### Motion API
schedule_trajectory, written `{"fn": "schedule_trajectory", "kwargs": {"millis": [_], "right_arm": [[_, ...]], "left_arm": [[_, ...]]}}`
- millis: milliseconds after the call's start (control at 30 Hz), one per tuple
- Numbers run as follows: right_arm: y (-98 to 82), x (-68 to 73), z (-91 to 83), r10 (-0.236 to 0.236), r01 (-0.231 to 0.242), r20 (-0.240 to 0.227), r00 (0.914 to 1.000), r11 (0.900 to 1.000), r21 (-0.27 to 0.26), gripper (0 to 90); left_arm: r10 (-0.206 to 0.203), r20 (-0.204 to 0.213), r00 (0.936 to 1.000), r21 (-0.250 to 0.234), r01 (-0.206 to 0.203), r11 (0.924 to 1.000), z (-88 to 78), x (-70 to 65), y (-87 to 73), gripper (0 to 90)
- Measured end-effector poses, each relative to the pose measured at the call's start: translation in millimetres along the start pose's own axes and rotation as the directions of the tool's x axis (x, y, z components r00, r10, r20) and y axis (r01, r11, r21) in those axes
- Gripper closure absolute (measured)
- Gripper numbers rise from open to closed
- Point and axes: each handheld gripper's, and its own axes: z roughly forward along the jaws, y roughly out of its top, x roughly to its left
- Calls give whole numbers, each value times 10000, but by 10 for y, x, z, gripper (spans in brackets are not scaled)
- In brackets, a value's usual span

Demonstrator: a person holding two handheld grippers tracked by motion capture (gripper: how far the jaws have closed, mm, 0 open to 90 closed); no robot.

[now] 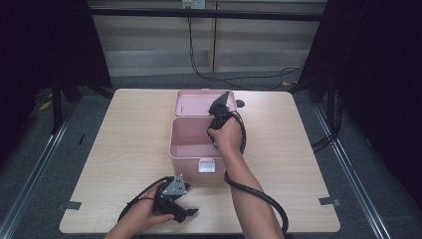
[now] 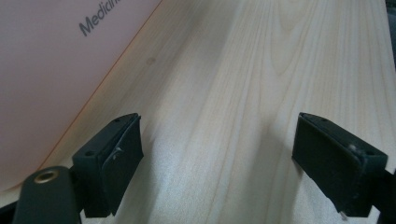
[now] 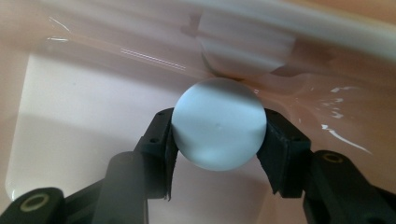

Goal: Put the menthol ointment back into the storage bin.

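1. Pale wooden table (image 1: 124,149) carries an open pink box (image 1: 191,144) at its middle.
2. Right gripper (image 3: 218,135), inside the box, pinches a white ball (image 3: 218,123).
3. Left gripper (image 1: 185,213), near-left, rests on the table with jaws spread, empty.

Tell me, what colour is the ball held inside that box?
Pale bluish white; the ball shows best in the right gripper view, inside the pink box.

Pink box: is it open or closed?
Open. The pink box has its lid tipped back, and the right gripper holds a white ball inside.
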Motion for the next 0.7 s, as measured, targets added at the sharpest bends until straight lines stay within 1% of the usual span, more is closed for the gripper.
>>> {"fn": "schedule_trajectory", "kwargs": {"millis": [133,167,233,300,567,700], "right_arm": [[-2,-1,8,31,-31,-6,10000,10000,-74,497],[-2,-9,6,62,-63,-84,9999,9999,-111,492],[2,-14,-12,71,-71,-25,10000,9998,-164,491],[1,-21,-19,57,-58,-102,9999,9999,-138,491],[-7,-16,-12,-5,5,-72,10000,10000,-95,491],[-5,-6,-37,-33,32,-122,9999,10000,-67,473]], "left_arm": [[3,4,10000,4,-3,10000,-1,0,0,154],[-4,2,10000,2,4,10000,0,0,0,153],[4,4,10000,-9,-4,10000,0,0,0,153],[0,1,10000,3,0,10000,0,0,0,153],[1,-1,10000,-13,-1,10000,0,0,0,154],[4,0,10000,-9,-4,10000,0,0,0,154]]}}
